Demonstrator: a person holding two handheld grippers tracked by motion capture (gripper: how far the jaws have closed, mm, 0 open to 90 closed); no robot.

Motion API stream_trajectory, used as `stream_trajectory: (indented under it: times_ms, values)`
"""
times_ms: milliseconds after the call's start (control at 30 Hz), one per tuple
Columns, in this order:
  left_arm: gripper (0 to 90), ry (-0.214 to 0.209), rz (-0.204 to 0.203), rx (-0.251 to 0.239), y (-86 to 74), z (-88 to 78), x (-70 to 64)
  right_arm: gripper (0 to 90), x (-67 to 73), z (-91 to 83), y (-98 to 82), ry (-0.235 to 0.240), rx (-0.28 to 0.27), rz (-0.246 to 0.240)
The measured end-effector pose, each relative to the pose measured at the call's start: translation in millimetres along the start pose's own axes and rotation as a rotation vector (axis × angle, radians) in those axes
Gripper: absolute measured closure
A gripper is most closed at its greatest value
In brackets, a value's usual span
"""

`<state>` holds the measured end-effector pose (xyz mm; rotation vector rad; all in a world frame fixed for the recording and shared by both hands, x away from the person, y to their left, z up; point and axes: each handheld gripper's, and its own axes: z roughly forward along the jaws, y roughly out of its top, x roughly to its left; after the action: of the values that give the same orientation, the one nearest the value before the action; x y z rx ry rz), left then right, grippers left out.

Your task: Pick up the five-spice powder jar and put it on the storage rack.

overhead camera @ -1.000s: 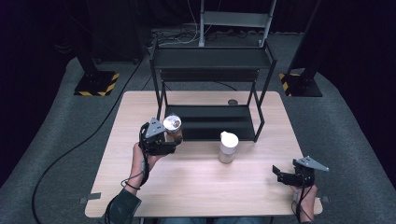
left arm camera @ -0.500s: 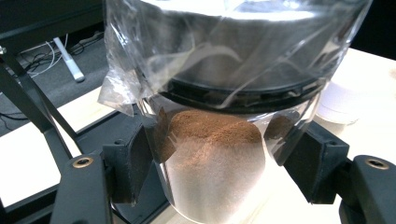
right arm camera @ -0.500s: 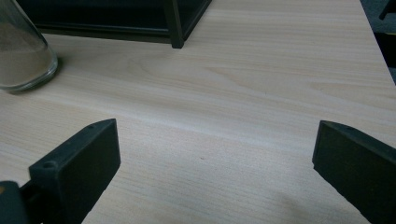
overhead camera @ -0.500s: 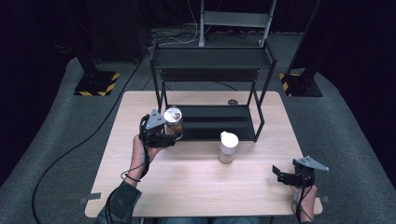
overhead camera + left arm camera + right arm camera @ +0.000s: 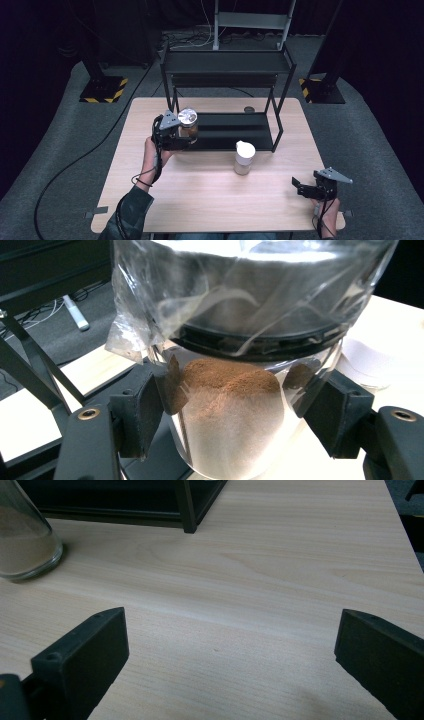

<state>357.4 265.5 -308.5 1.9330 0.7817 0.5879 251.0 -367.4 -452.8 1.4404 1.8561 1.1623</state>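
Observation:
A glass jar (image 5: pixel 188 123) of brown powder, its lid wrapped in clear plastic film, hangs in the air at the left front corner of the black rack (image 5: pixel 227 65). My left gripper (image 5: pixel 185 135) is shut on the jar; in the left gripper view both pads (image 5: pixel 146 412) press the glass of the jar (image 5: pixel 235 390) just below the lid. A second jar (image 5: pixel 244 158) with a white top stands on the table in front of the rack. My right gripper (image 5: pixel 299 185) rests open near the table's right front corner, with bare wood between its jaws (image 5: pixel 230 645).
The two-tier black metal rack stands on the far half of the wooden table (image 5: pixel 210 200), and a small round object (image 5: pixel 249 109) lies behind its lower shelf. The second jar's base (image 5: pixel 22 540) appears at the upper left of the right gripper view.
My left gripper has carried the jar upward and a little farther toward the rack. The right gripper and the white-topped jar have stayed still.

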Motion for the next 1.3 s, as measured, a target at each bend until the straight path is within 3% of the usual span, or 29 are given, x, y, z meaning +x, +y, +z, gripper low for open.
stream_trajectory:
  times_ms: [900,1300]
  values:
    - [30.2,-0.022,-0.014,-0.011,28.9,5.3,23.3,0.0,-0.9,-0.4,-0.9,0.001,-0.005,0.007]
    - [30.2,-0.049,-0.021,-0.031,41.5,-0.4,34.6,0.0,-1.2,-0.5,-1.3,0.002,-0.008,0.008]
